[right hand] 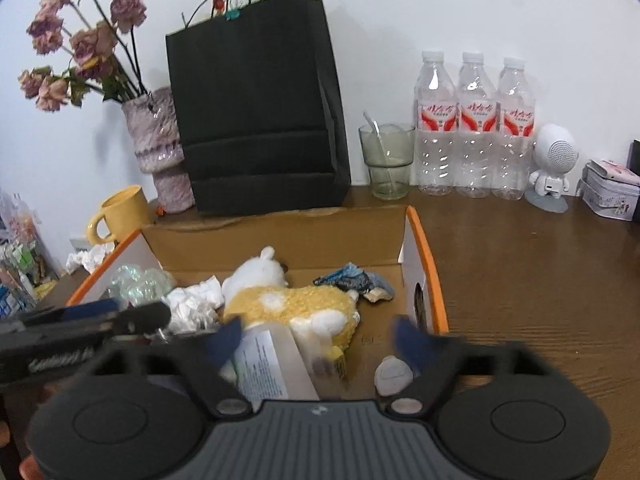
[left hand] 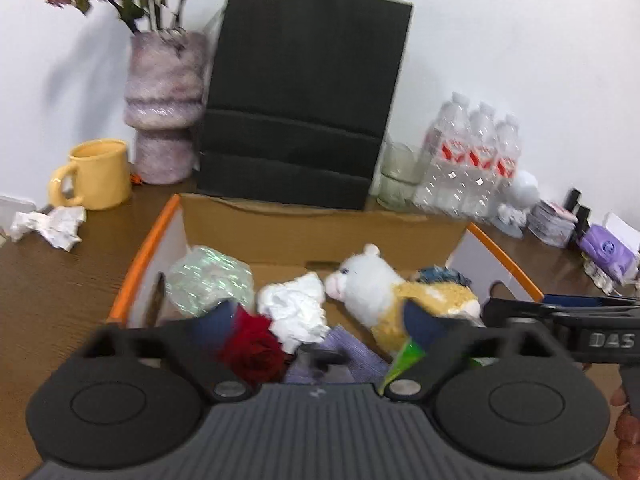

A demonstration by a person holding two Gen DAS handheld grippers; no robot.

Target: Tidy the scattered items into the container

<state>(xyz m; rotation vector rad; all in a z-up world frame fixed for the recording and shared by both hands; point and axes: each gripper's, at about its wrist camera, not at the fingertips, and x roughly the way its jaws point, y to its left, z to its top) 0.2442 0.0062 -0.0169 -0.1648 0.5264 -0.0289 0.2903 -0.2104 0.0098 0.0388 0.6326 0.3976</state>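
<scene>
Looking along my left gripper [left hand: 320, 320], I saw its blue-tipped fingers [left hand: 218, 316] spread wide with nothing pinched between them, poised over the near end of the cardboard box [left hand: 320, 232]. Inside the box lay a red rose [left hand: 254, 350] by the left finger, crumpled white paper [left hand: 296, 308], a plush toy [left hand: 384, 296] in white and yellow, a wad of bubble wrap [left hand: 208, 280] at the far left, and a purple cloth [left hand: 344, 356] nearest me. A second crumpled paper [left hand: 50, 226] still lay out on the wooden table [left hand: 60, 288], left of the box, near a yellow mug [left hand: 94, 174]. My right gripper's arm crossed the right edge.

From my right gripper [right hand: 318, 338], the fingers also stood wide apart and held nothing. Between them I saw a white bottle [right hand: 272, 364] lying in the box [right hand: 280, 236], touching the plush toy [right hand: 292, 304], and a small pale round thing [right hand: 392, 374] beside the right finger. A bluish rag [right hand: 356, 280] lay beyond. Behind the box stood a black paper bag [right hand: 256, 120] and three water bottles [right hand: 474, 128].
</scene>
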